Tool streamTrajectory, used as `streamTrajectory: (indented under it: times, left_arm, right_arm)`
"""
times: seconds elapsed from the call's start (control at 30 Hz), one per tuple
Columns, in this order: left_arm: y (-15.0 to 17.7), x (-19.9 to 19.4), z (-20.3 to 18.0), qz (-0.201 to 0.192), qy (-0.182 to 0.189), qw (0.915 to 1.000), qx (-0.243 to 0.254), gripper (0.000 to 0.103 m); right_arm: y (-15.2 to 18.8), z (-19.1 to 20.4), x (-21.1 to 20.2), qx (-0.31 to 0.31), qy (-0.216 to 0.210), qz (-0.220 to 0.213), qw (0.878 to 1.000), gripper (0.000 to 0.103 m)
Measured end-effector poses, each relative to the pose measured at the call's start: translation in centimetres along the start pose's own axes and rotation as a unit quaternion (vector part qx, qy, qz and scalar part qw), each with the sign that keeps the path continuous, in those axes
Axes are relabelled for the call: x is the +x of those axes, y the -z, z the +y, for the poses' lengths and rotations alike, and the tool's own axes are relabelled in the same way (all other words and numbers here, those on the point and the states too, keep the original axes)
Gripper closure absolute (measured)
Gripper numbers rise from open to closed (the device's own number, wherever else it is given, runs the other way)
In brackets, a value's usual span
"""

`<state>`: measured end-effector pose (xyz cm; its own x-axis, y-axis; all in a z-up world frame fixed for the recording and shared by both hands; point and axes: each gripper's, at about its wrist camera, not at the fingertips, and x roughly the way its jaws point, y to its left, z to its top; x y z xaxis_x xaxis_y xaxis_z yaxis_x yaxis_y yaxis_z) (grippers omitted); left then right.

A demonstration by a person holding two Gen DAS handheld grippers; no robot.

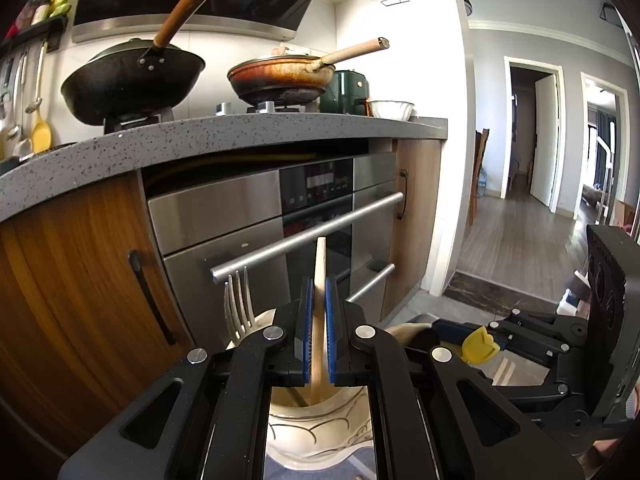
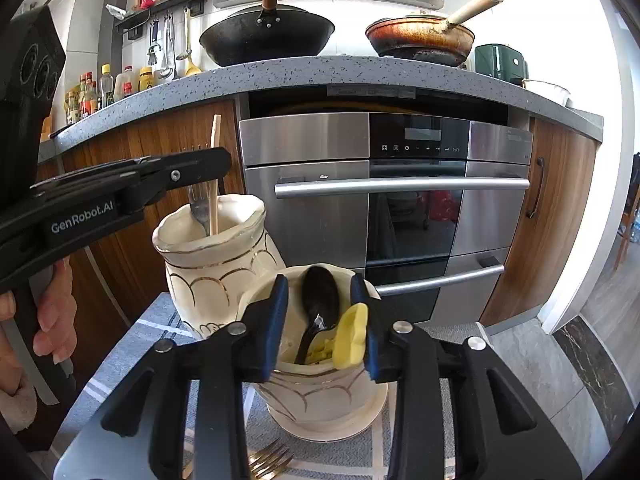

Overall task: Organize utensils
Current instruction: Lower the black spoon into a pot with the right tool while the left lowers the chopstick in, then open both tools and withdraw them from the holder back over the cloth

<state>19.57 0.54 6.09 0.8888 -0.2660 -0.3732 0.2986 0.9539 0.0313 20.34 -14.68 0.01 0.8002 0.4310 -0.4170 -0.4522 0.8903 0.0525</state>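
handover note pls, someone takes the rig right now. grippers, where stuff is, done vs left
Left gripper: shut on a wooden stick, its lower end inside the tall vase, not released.
Right gripper: open, jaws astride the short vase, holding nothing.
Done: fork in the tall vase; black spoon and yellow utensil in the short vase.
Left: release the stick; a gold fork lies on the cloth near the short vase.

— What carried it all?
— A low surface under a grey checked cloth (image 2: pixel 120 360).
— And on the cloth?
— Two cream vases: the nearer vase (image 2: pixel 320 396) at six o'clock, the taller vase (image 2: pixel 208 276) at ten o'clock of it, and a gold fork (image 2: pixel 270 462) lying flat at seven.
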Motion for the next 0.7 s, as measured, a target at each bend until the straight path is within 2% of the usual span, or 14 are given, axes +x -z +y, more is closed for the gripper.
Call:
streamTrajectory:
  times: [0.23, 0.3, 0.37, 0.6, 0.7]
  left_arm:
    - [0.1, -0.2, 0.1, 0.020, -0.012, 0.9997, 0.002, 0.096]
    - [0.4, -0.3, 0.2, 0.028, -0.018, 0.9994, 0.001, 0.092]
    - [0.5, -0.6, 0.4, 0.031, -0.027, 0.9991, -0.003, 0.079]
    - [0.9, -1.7, 0.9, 0.058, -0.054, 0.9967, -0.020, 0.077]
    - [1.3, -2.9, 1.1, 0.066, -0.056, 0.9957, -0.033, 0.069]
  right_arm:
    - [-0.4, -0.1, -1.9, 0.013, -0.005, -0.016, 1.000, 0.054]
    - [-0.4, -0.2, -3.0, 0.020, -0.003, -0.020, 1.000, 0.048]
    - [-0.1, -0.3, -4.2, 0.027, -0.003, -0.024, 0.999, 0.045]
    - [1.4, -0.5, -8.5, 0.030, 0.018, -0.024, 0.999, 0.032]
    - [2.2, -0.7, -9.4, 0.026, 0.035, -0.004, 0.999, 0.024]
